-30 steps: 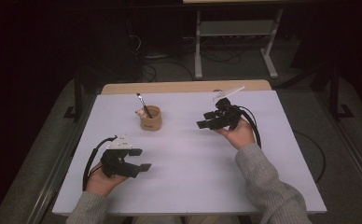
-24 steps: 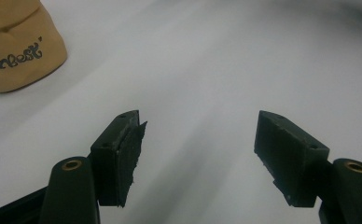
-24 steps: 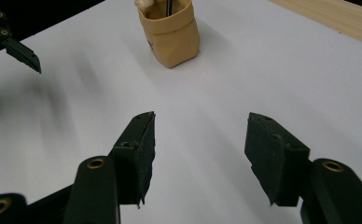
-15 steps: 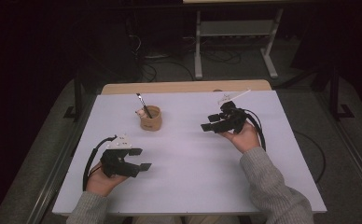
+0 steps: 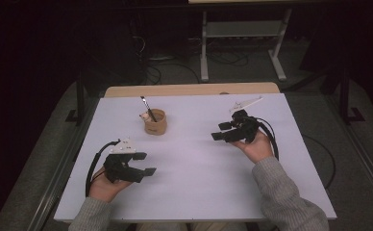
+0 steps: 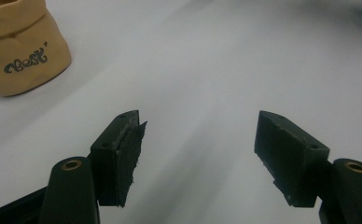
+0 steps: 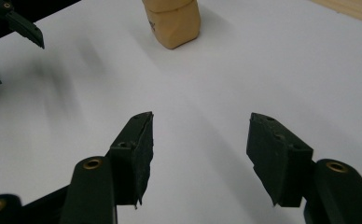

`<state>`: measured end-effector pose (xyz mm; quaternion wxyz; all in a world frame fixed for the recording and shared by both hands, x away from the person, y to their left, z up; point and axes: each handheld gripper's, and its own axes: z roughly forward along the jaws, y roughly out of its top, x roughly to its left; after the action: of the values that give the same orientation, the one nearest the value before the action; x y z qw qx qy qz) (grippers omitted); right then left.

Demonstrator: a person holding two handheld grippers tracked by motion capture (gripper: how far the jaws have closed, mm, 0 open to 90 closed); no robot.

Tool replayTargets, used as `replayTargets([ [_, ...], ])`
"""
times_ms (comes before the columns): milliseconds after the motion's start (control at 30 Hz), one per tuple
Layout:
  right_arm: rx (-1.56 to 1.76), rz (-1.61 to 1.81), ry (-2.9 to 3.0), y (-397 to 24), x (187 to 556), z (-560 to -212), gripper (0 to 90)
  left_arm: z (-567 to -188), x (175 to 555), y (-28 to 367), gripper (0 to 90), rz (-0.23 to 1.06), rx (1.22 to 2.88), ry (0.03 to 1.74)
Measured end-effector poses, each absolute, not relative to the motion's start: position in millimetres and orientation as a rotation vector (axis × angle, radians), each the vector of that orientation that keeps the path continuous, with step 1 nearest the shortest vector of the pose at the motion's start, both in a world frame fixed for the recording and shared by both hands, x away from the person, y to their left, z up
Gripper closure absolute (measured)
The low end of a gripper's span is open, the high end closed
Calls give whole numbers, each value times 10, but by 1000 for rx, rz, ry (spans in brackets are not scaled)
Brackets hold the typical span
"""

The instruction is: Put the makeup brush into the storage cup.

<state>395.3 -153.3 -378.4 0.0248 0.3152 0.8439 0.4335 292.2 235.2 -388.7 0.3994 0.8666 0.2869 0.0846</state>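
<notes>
- Since a second ago, our right gripper has drifted from the table's far right toward us and a little outward; the left gripper has kept its place.
- We hold the right gripper's jaws spread, with only bare white table between them.
- We keep the left gripper's jaws spread wide too, nothing between them.
- From the table's middle, the tan pot stands at about eleven o'clock, upright, a thin dark-handled tool leaning out of it.
- In the left gripper view the pot sits at ten o'clock; in the right gripper view at twelve, well apart from both.
</notes>
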Motion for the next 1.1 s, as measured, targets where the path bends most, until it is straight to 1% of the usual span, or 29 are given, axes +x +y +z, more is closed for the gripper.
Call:
replayTargets([
  [267, 975, 1350, 2599, -1589, 3876, -3775, 392, -3886, 2921, 2346, 310, 213, 2181, 734],
  [667, 993, 1365, 2593, -1722, 3758, -3887, 386, -3895, 2929, 2348, 308, 213, 2184, 731],
  [1100, 990, 1384, 2579, -1814, 3610, -3915, 386, -3904, 2939, 2350, 308, 212, 2190, 725],
])
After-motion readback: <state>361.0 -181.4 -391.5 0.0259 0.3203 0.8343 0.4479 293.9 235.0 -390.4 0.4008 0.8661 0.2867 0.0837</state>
